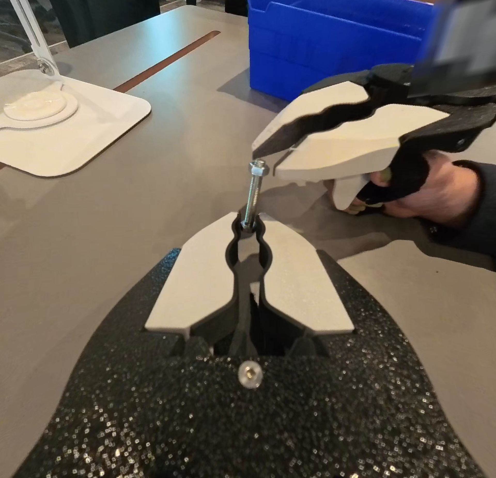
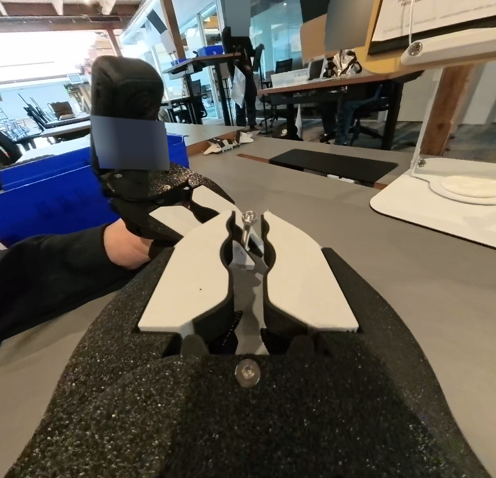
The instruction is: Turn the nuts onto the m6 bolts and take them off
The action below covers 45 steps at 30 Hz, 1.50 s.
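Observation:
My left gripper [image 1: 248, 220] is shut on the lower end of a silver M6 bolt [image 1: 251, 196] and holds it nearly upright above the grey table [image 1: 134, 223]. A silver nut [image 1: 257, 166] sits at the top of the bolt. My right gripper [image 1: 264, 159] comes in from the right with its tips at the nut. In the right wrist view the nut [image 2: 249, 218] stands between the right gripper's [image 2: 249, 213] parted fingers, with a gap on each side. The bolt [image 2: 246, 236] runs down from the nut, and the left gripper [image 2: 188, 215] is below left.
A blue plastic bin [image 1: 335, 48] stands at the back of the table, behind the right gripper; it also shows in the right wrist view [image 2: 53, 196]. A white stand base [image 1: 67, 126] lies at the far left. A black mat [image 2: 332, 164] lies farther back. Some 5 cm of space lies between my two pairs of fingers.

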### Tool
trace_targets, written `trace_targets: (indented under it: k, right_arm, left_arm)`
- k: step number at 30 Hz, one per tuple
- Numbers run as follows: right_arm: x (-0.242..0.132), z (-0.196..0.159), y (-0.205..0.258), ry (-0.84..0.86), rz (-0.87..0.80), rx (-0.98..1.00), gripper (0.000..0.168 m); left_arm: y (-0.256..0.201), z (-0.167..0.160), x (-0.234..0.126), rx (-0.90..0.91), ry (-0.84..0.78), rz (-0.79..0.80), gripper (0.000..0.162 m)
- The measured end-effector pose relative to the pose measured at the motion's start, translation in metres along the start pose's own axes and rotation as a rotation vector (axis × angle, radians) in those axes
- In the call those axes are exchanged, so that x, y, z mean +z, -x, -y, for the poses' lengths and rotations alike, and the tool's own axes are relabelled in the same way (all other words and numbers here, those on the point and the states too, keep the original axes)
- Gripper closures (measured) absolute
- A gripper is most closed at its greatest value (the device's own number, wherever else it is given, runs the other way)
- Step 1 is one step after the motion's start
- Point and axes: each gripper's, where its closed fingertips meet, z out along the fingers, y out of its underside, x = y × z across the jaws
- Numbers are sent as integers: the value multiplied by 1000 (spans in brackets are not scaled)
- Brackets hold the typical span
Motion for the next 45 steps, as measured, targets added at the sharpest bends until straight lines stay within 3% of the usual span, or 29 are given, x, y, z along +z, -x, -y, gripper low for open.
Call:
trace_targets:
  k: [6, 13, 16, 18, 25, 30, 36, 39, 43, 45]
  right_arm:
    - [-5, 2, 20, -16, 131, -23, 162]
    - [-1, 0, 0, 0, -3, 10, 150]
    - [-1, -1, 7, 8, 51, 2, 152]
    - [-5, 1, 17, -9, 120, -8, 163]
    - [-1, -2, -2, 14, -3, 25, 149]
    - [-5, 1, 15, -6, 106, -4, 162]
    - [-3, 0, -4, 0, -20, 24, 149]
    - [-1, -2, 0, 21, 15, 28, 150]
    - [-6, 1, 16, -5, 113, -4, 163]
    - [-6, 2, 10, -17, 62, -4, 158]
  left_arm:
    - [0, 0, 0, 0, -1, 0, 152]
    - [0, 0, 0, -1, -2, 0, 152]
    - [0, 0, 0, 0, -1, 0, 152]
    - [0, 0, -1, -2, -3, -1, 152]
    - [0, 0, 0, -1, -1, -1, 152]
    - [0, 0, 0, -2, -1, -1, 152]
    - [0, 0, 0, -1, 0, -1, 152]
    - [1, 0, 0, 0, 1, 0, 152]
    - [1, 0, 0, -1, 0, -1, 152]
    - [1, 0, 0, -1, 0, -1, 152]
